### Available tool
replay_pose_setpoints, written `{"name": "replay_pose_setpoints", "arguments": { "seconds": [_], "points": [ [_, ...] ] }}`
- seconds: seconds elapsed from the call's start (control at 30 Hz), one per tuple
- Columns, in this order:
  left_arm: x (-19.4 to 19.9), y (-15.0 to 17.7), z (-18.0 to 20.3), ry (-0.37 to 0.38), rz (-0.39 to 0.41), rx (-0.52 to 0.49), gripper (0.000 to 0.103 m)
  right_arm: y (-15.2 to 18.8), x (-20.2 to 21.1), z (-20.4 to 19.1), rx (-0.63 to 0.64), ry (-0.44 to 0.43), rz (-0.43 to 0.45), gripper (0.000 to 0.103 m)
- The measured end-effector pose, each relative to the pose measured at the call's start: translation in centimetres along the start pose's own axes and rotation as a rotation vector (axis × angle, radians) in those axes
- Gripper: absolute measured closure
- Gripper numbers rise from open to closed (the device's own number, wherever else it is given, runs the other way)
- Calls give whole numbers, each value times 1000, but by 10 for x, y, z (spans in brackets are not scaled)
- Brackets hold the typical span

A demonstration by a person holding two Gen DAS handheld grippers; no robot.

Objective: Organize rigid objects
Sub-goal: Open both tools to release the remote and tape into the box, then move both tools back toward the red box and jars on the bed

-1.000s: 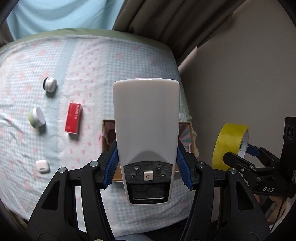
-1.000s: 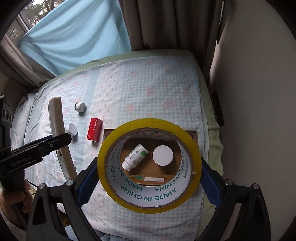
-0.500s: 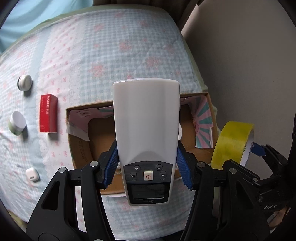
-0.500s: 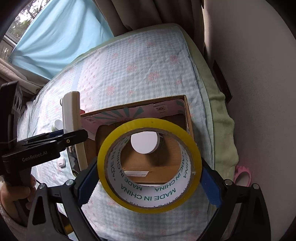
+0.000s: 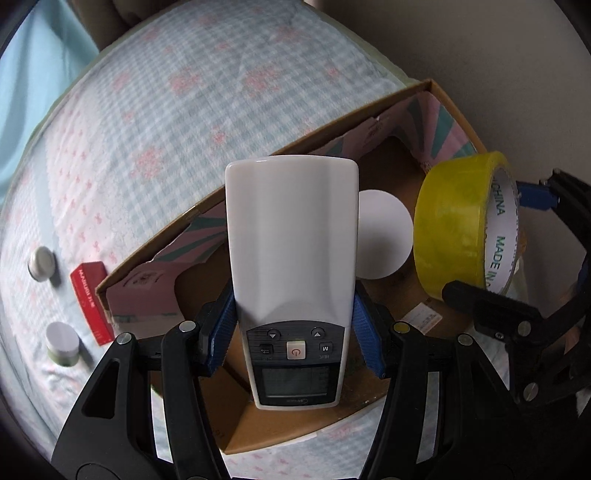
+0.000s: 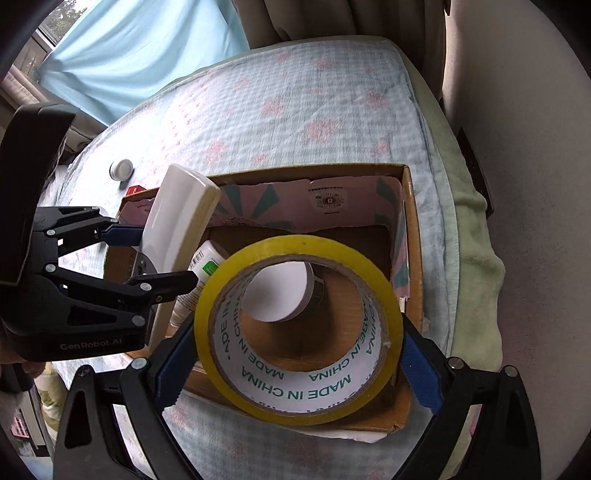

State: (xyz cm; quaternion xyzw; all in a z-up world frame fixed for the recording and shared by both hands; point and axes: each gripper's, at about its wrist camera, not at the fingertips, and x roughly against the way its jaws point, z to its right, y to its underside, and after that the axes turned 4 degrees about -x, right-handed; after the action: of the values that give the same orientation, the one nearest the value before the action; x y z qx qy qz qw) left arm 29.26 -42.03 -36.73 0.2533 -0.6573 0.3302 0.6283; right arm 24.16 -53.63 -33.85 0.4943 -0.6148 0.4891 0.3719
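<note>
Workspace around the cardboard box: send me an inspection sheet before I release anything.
Surface: bed with checked floral cover.
Job's things: white remote-style device in left gripper; yellow tape roll in right gripper; both over open cardboard box, which holds white round lid and white bottle.
Clutter: red box, two small round jars on cover.
Grippers: both shut on loads.
Cables: nothing seen.
Surroundings: curtains, wall.
</note>
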Motion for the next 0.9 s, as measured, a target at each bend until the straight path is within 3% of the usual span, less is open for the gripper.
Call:
{"name": "replay_pose_setpoints", "arguments": {
  "seconds": [0.17, 0.2, 0.23, 0.3, 0.37, 0.6, 0.9],
  "points": [
    [-4, 6, 3, 7, -12, -79, 48, 2, -1, 2, 35, -30, 26, 6],
    [-3, 8, 4, 13, -12, -98, 30, 2, -3, 2, 36, -34, 21, 6],
    [0, 11, 5, 10, -2, -119, 0, 2, -6, 2, 32, -15, -1, 4],
    [5, 19, 6, -37, 13, -158, 0, 2, -10, 5, 25, -12, -37, 0],
    [6, 25, 3, -32, 2, -163, 0, 4, -1, 5, 38, -14, 21, 0],
    [28, 49, -6, -47, 37, -103, 0, 11, 25, -10, 120, 87, 61, 0],
    [73, 64, -10, -41, 106, -23, 0, -5, 63, -25, 99, 107, 103, 0]
  ]
}}
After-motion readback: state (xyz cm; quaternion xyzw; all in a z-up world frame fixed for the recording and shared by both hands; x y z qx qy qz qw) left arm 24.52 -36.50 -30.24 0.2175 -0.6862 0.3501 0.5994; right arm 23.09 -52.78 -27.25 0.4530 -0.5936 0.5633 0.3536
